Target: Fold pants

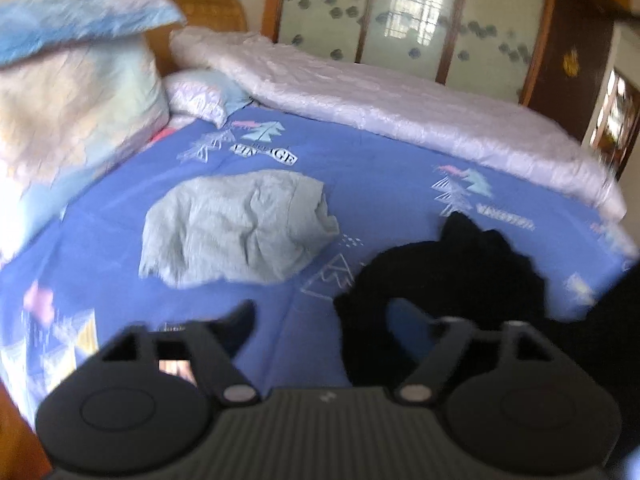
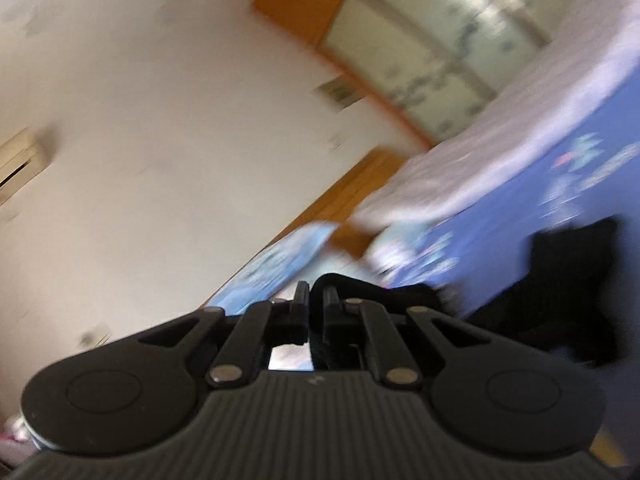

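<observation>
Left claw (image 1: 320,316) stands wide apart, nothing between its fingers, over the blue bed (image 1: 380,168). Right claw (image 2: 316,300) is clamped on a fold of the black pants (image 1: 460,264), which I see bunched on the bed beside a folded grey garment (image 1: 236,224).

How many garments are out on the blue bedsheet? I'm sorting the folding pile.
2. A grey garment lies crumpled mid-sheet; black pants lie to its right, a part pinched in the right gripper. More may be hidden under the bedding.
</observation>
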### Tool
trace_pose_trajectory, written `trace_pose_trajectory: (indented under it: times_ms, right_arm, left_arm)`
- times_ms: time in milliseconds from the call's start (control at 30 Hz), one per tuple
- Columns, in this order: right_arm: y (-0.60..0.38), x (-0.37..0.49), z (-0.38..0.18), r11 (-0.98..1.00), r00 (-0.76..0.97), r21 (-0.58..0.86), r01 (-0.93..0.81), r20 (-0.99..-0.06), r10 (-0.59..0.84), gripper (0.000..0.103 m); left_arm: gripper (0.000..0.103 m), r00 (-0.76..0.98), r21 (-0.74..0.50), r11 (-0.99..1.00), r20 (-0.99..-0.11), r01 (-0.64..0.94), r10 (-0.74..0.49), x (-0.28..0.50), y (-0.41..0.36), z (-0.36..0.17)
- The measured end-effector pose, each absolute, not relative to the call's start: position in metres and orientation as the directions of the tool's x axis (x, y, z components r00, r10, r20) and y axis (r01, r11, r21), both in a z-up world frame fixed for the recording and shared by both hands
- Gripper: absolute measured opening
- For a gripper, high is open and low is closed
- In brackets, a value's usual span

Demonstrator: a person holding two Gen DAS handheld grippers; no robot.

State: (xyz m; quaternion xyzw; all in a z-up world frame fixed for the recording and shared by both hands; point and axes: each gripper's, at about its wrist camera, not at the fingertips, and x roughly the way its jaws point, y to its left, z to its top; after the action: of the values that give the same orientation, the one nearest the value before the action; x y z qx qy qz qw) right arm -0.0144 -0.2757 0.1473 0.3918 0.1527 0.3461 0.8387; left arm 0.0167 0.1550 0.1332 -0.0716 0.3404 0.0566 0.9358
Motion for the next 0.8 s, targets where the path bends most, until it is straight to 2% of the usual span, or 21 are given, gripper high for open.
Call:
trace_pose_trajectory:
  times_ms: [33,167,200,233,300,333,367,533,600,633,667,700,733,767,800]
  right_arm:
    - [-0.295,-0.023,0.144,0.488,0.761,0.766,-0.418,0.002,0.648,0.009]
    - [-0.378,-0.066,0.149,0.662,0.938,0.729,-0.171,-0.086,0.337,0.009]
    - [-0.387,-0.071,0.147,0.714,0.962,0.695,-0.083,-0.132,0.241,0.009]
    - [-0.396,-0.073,0.147,0.793,0.970,0.607,0.055,-0.222,0.103,0.011]
    - [-0.387,-0.063,0.141,0.874,0.863,0.226,0.430,-0.387,-0.324,0.024]
    - [-0.382,-0.053,0.136,0.839,0.774,0.044,0.542,-0.415,-0.478,0.052]
    - [-0.376,-0.044,0.129,0.835,0.750,-0.031,0.549,-0.423,-0.509,0.056]
    - [-0.334,0.023,0.119,0.943,0.881,0.240,0.230,-0.464,-0.097,0.056]
    - [-0.301,0.076,0.108,0.948,0.862,0.302,0.097,-0.502,0.071,0.056]
    - [-0.283,0.104,0.103,0.938,0.840,0.345,0.027,-0.516,0.166,0.057]
    - [-0.273,0.120,0.091,0.924,0.818,0.381,-0.029,-0.522,0.241,0.061]
    - [-0.260,0.140,0.080,0.911,0.795,0.407,-0.061,-0.532,0.291,0.067]
    - [-0.246,0.168,0.069,0.906,0.768,0.419,-0.064,-0.559,0.312,0.069]
    - [-0.231,0.191,0.057,0.906,0.736,0.420,-0.050,-0.598,0.318,0.069]
    - [-0.215,0.216,0.042,0.906,0.697,0.423,-0.034,-0.639,0.324,0.069]
  left_arm:
    - [0.091,0.757,-0.068,0.988,-0.651,-0.141,0.064,0.030,0.150,0.125]
    - [0.091,0.677,-0.057,0.993,-0.735,-0.099,0.025,0.086,0.126,0.084]
    - [0.091,0.662,-0.072,0.993,-0.749,-0.091,0.007,0.095,0.120,0.076]
    - [0.091,0.650,-0.082,0.993,-0.760,-0.089,-0.005,0.102,0.114,0.068]
    - [0.092,0.635,-0.101,0.992,-0.772,-0.082,-0.026,0.108,0.102,0.056]
    - [0.095,0.628,-0.106,0.992,-0.777,-0.073,-0.036,0.109,0.097,0.050]
    - [0.097,0.618,-0.104,0.992,-0.785,-0.069,-0.039,0.111,0.092,0.044]
    - [0.097,0.571,-0.176,0.982,-0.814,-0.063,-0.109,0.119,0.083,0.029]
    - [0.088,0.567,-0.163,0.984,-0.819,-0.073,-0.093,0.123,0.076,0.024]
    - [0.062,0.563,-0.120,0.990,-0.824,-0.079,-0.055,0.123,0.071,0.021]
    - [0.043,0.548,-0.056,0.995,-0.836,-0.077,-0.004,0.123,0.065,0.017]
    - [0.037,0.538,-0.038,0.997,-0.843,-0.060,0.000,0.120,0.062,0.014]
    - [0.026,0.542,-0.040,0.998,-0.840,-0.048,-0.008,0.114,0.062,0.016]
    - [0.021,0.554,-0.036,0.999,-0.833,-0.032,-0.012,0.105,0.062,0.021]
    - [0.020,0.561,-0.034,0.999,-0.828,-0.019,-0.017,0.097,0.064,0.026]
